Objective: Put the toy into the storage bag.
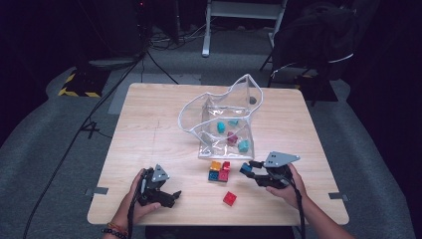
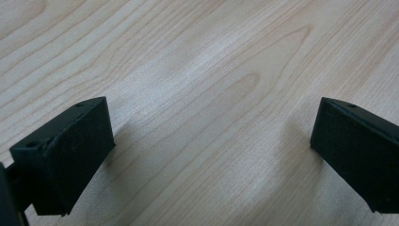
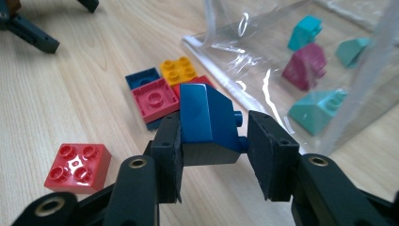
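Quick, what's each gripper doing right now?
Left gripper: open, jaws wide apart over bare wood, holding nothing.
Right gripper: shut on a blue sloped plastic building brick.

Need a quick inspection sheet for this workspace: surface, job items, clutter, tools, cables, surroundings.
Surface: light wood table, bare where visible.
Job's things: blue brick in the right tool; clear bag standing open with teal and magenta pieces inside; stuck-together bricks in front of the bag; lone red brick nearer the person.
Clutter: nothing seen.
Grippers: right tool shut on the blue brick; left tool open, nothing between its jaws.
Cables: black cables on the floor left of the table.
Surroundings: dark room, grey floor, white frame behind.
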### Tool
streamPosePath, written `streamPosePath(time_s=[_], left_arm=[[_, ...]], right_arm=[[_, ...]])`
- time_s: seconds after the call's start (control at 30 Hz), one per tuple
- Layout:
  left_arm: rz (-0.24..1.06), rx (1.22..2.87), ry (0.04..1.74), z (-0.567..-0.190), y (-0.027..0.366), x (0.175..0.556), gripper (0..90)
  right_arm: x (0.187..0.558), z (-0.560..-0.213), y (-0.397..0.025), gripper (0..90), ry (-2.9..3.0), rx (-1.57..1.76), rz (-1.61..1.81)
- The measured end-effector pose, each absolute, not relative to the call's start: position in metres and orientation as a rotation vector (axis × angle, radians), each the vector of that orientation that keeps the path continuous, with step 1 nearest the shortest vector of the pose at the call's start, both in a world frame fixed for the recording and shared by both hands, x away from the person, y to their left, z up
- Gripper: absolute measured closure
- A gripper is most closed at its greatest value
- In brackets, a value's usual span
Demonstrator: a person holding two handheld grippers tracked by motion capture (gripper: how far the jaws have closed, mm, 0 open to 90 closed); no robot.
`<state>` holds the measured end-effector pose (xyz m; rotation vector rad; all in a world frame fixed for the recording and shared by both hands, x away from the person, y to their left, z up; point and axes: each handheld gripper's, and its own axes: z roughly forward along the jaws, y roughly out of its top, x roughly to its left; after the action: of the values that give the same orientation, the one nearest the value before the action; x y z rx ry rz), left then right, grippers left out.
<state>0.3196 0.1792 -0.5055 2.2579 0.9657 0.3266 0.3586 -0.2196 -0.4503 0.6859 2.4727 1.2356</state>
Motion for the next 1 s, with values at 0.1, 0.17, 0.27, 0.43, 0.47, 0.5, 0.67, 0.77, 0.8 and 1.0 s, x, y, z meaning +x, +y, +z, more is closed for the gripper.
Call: streamPosePath(time_s=[0.1,0.17,0.27,0.43,0.47,0.5,0.67,0.77,0.8,1.0], left_arm=[[0.327,2.258,0.966,-0.505,0.179,0.320,0.2],[0.327,2.258,0.966,-0.505,0.179,0.320,0.2],[0.327,2.258,0.966,-0.505,0.179,0.320,0.2],[0.327,2.258,0.966,-0.505,0.179,0.320,0.2],[0.327,2.258,0.966,-0.505,0.179,0.320,0.2],[0.327,2.258,0.966,-0.505,0.179,0.320,0.2],[0.327,2.257,0.966,-0.505,0.179,0.320,0.2],[0.327,2.258,0.966,-0.505,0.179,0.320,0.2],[0.327,2.258,0.966,-0.505,0.179,0.320,0.2],[0.326,2.258,0.966,-0.505,0.179,0.320,0.2]], right_arm=[[0.360,-0.440,-0.225,58.3,2.445,0.692,1.248],[0.362,-0.432,-0.229,58.3,2.426,0.697,1.259],[0.363,-0.422,-0.235,58.3,2.396,0.700,1.267],[0.367,-0.407,-0.243,58.3,2.355,0.708,1.272],[0.367,-0.405,-0.244,58.3,2.350,0.707,1.278],[0.368,-0.401,-0.246,58.3,2.340,0.710,1.284],[0.373,-0.380,-0.251,58.4,2.295,0.707,1.295],[0.378,-0.366,-0.253,58.3,2.264,0.713,1.307],[0.380,-0.361,-0.254,58.4,2.253,0.714,1.317],[0.388,-0.337,-0.255,58.4,2.200,0.718,1.326]])
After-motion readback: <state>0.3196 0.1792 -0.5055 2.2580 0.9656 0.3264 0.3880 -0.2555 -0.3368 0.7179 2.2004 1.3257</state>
